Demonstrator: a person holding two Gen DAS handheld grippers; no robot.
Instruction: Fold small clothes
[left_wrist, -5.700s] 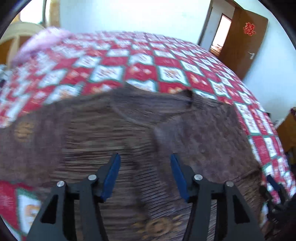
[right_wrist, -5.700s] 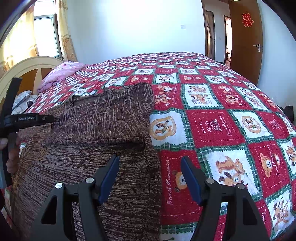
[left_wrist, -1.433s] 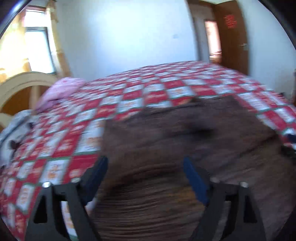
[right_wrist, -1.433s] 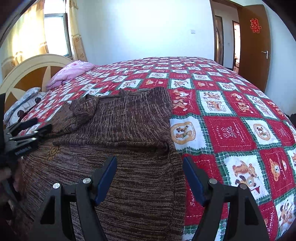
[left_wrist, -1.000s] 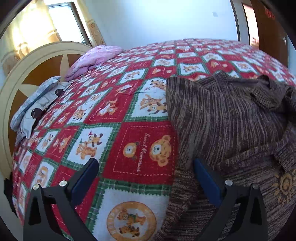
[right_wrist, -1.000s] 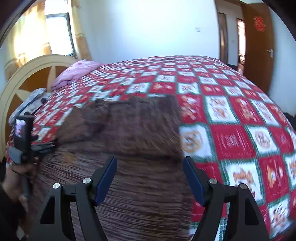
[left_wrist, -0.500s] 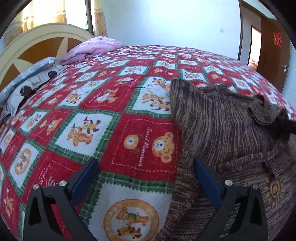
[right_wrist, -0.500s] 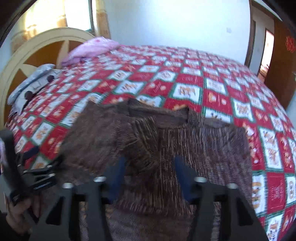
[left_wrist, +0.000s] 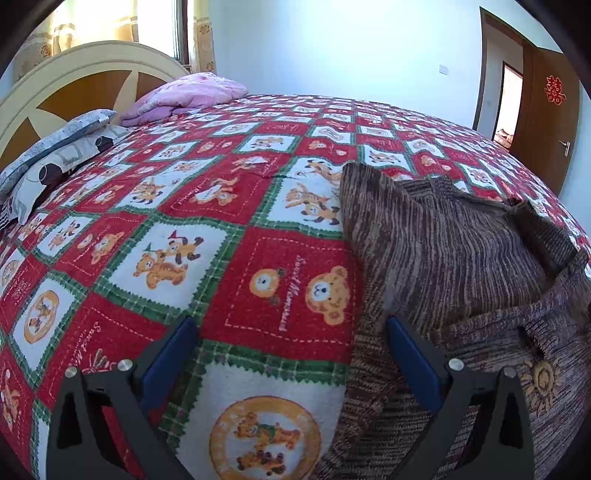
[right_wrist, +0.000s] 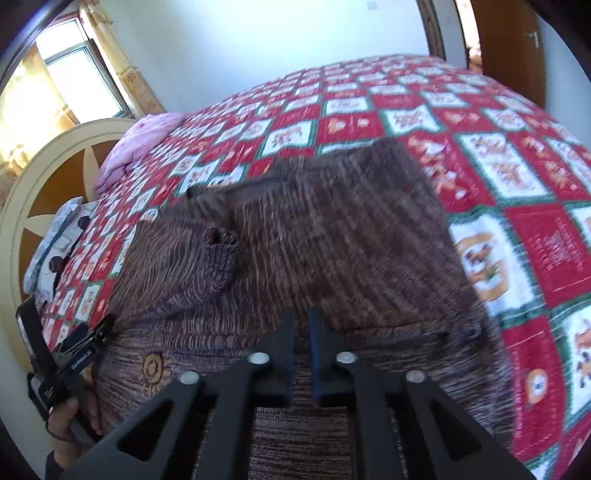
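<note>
Sweater (right_wrist: 332, 251) beneath right gripper (right_wrist: 301, 325) jaws

Left gripper (left_wrist: 290, 345) fingers spread wide, right gripper (right_wrist: 301, 341) fingers nearly together, opening, both angled downward

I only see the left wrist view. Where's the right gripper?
Observer: The right gripper is over the sweater's middle, jaws opening, gap narrow, nothing visibly between them.
Operator: Is any sleeve sticking out on the far side?
Observer: No. That edge lies straight on the quilt.
Operator: Where's my left hand?
Observer: The hand holds the left gripper at the sweater's near edge.
</note>
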